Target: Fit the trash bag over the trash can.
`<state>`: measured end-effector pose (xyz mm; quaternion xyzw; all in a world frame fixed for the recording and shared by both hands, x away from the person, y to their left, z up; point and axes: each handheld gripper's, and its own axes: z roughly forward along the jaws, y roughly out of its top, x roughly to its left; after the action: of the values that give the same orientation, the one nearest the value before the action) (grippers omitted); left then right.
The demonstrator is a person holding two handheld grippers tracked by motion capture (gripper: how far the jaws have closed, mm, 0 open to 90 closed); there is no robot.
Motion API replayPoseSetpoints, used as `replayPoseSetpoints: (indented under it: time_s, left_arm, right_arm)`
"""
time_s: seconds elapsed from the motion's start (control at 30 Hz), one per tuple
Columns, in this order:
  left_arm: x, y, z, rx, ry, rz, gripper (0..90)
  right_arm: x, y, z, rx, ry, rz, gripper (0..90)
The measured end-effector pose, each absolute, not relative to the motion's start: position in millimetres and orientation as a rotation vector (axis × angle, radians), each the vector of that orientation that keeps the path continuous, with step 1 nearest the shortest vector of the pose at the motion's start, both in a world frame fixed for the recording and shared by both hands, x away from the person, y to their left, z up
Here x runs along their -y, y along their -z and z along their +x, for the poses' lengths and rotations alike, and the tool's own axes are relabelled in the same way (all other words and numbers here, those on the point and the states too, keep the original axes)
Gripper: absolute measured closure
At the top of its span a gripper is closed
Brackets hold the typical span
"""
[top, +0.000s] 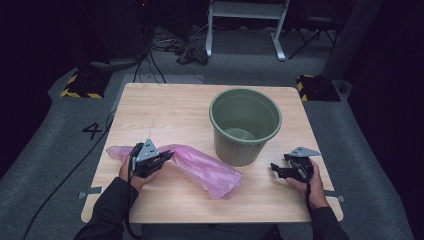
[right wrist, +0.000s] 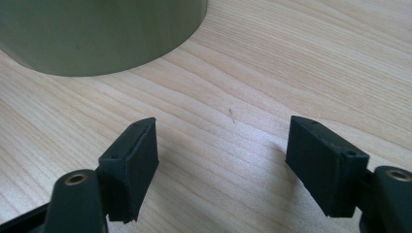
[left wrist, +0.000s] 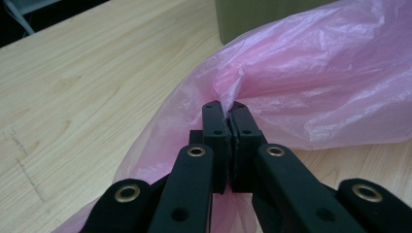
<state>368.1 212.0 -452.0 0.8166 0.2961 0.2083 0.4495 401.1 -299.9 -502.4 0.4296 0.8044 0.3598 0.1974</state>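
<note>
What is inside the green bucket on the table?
The green bucket looks empty: the high view shows its bare bottom and inner wall. The near part of the bottom is hidden by the front rim. The pink bag lies outside, on the table.

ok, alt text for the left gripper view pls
The left gripper, its black fingers shut, pinches a fold of a thin pink plastic bag that billows up and to the right. Under the bag lies a light wooden table, and the side of a green bin shows at the top edge.
</note>
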Motion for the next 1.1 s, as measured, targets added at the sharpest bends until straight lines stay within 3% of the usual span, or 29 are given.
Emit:
replayPoseSetpoints:
  time_s: [1.1]
  left_arm:
    - [-215.0, 406.8, 351.6, -0.63, -0.606, 1.839, 87.9]
  right_arm:
    - [300.0, 502.5, 394.5, -2.242, -0.998, 1.211, 26.3]
